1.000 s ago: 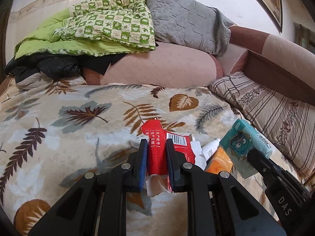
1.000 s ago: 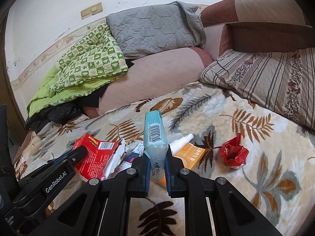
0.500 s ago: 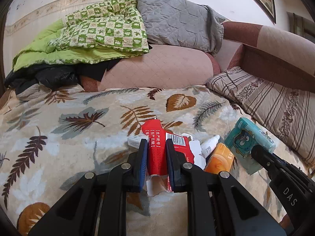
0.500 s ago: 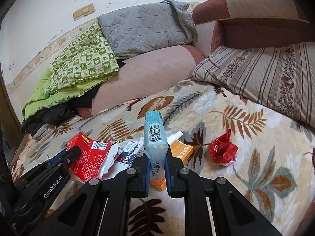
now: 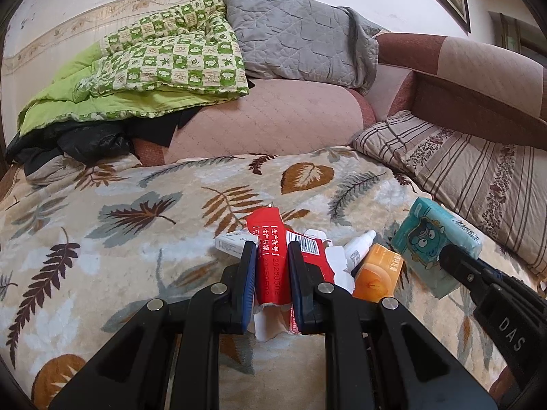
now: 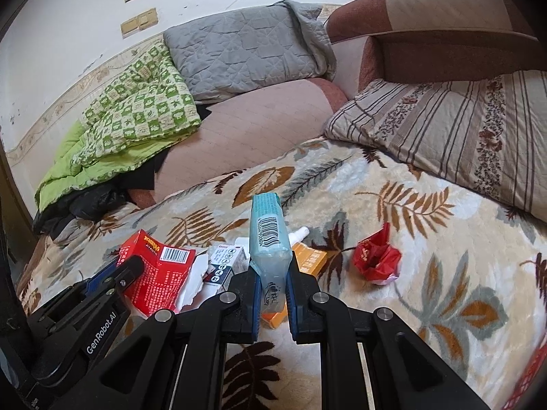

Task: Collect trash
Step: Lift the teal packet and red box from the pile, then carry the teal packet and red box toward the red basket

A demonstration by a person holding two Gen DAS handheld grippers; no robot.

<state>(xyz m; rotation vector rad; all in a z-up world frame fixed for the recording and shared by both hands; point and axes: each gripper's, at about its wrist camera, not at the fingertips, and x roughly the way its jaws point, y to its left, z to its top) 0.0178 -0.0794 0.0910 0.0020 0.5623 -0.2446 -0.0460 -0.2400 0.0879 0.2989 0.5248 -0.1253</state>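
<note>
My left gripper [image 5: 272, 253] is shut on a torn red carton [image 5: 271, 263], held just above the leaf-patterned blanket [image 5: 136, 239]. My right gripper [image 6: 271, 273] is shut on a teal tissue pack [image 6: 268, 235], which stands upright between the fingers. In the left wrist view the same tissue pack [image 5: 432, 239] shows at the right, and in the right wrist view the red carton [image 6: 157, 273] shows at the left. Under them lie an orange box [image 5: 376, 270], a small white bottle [image 5: 359, 247] and a small white box [image 6: 227, 261]. A crumpled red wrapper [image 6: 376, 258] lies alone to the right.
Folded green quilts [image 5: 154, 68] and a grey pillow [image 5: 301, 34] are piled on a pink cushion [image 5: 266, 119] at the back. A striped pillow [image 6: 461, 130] lies on the right against the brown headboard [image 6: 444, 34]. Dark clothing [image 5: 78, 143] sits at the back left.
Both grippers have pulled back and up a little with their items still held; the bedding appears slightly farther away. Nothing was let go.
</note>
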